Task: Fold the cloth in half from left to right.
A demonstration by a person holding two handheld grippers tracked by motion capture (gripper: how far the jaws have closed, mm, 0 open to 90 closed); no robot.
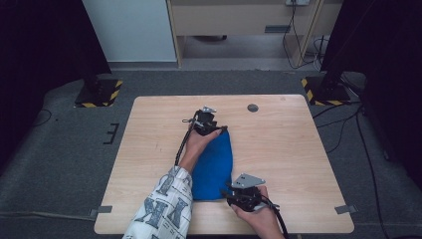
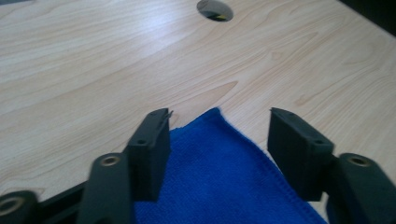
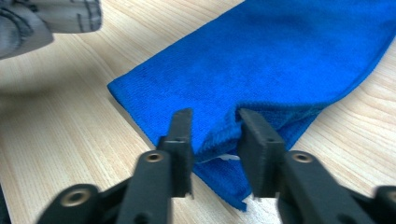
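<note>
A blue cloth [image 1: 214, 164], folded into a long strip, lies on the wooden table [image 1: 283, 149], running from the middle toward the near edge. My left gripper [image 1: 218, 130] sits at the strip's far end. In the left gripper view its jaws [image 2: 217, 135] stand wide apart, with the cloth's corner [image 2: 219, 172] lying flat between them, untouched. My right gripper [image 1: 225, 191] is at the cloth's near right corner. In the right gripper view its jaws [image 3: 212, 121] are partly apart, with a raised fold of the cloth [image 3: 261, 60] standing between them, not squeezed.
A round cable hole [image 1: 253, 107] is set in the table beyond the cloth, seen also in the left gripper view [image 2: 215, 9]. A patterned sleeve [image 1: 164, 204] crosses the near left part of the table. Stand bases with yellow-black tape [image 1: 99, 94] sit on the floor behind.
</note>
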